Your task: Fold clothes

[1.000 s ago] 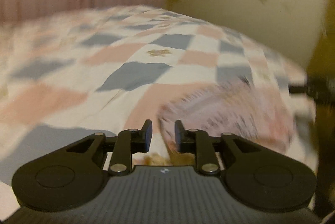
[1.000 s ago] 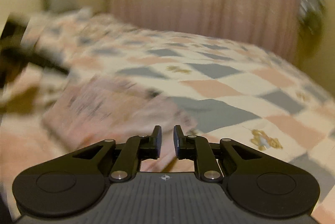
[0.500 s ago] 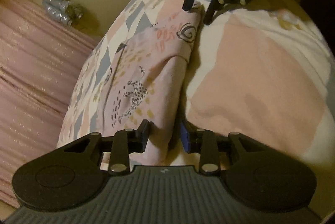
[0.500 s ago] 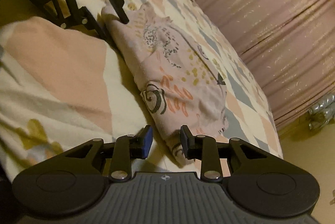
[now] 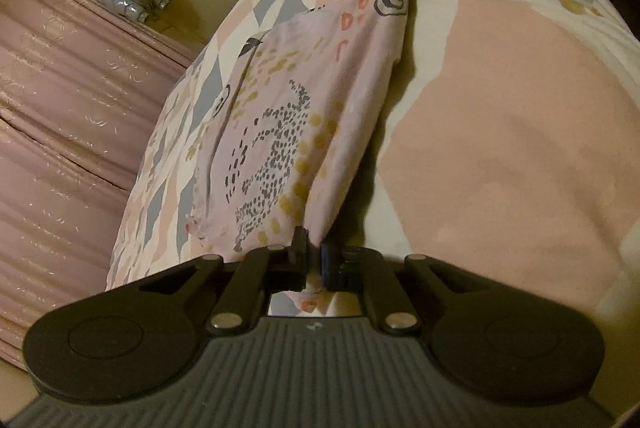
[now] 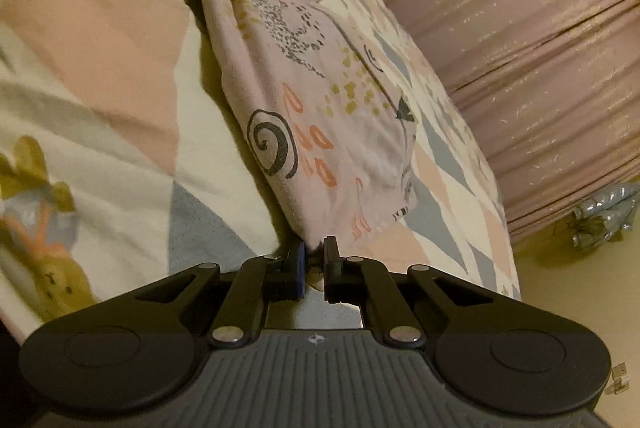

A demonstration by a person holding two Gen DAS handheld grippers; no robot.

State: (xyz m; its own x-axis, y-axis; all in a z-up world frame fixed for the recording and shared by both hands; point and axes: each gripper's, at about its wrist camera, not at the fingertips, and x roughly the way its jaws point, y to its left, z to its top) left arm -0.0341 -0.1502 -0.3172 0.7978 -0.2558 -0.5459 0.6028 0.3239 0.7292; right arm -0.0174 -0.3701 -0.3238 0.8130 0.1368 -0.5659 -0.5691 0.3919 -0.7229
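Now we held the pink printed garment (image 5: 304, 99) stretched over the checked bedspread (image 5: 500, 131), left gripper (image 5: 314, 260) and right gripper (image 6: 314, 268) each clamped on an opposite corner.

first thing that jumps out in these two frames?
The pink printed garment, stretched taut between the two tools: the left tool is shut on its near corner and the right tool on the opposite corner, each seen at the far end of the other's view. It runs lifted over the checked pink, grey and white bedspread, casting a dark shadow beside it. A pink curtain fills the background.
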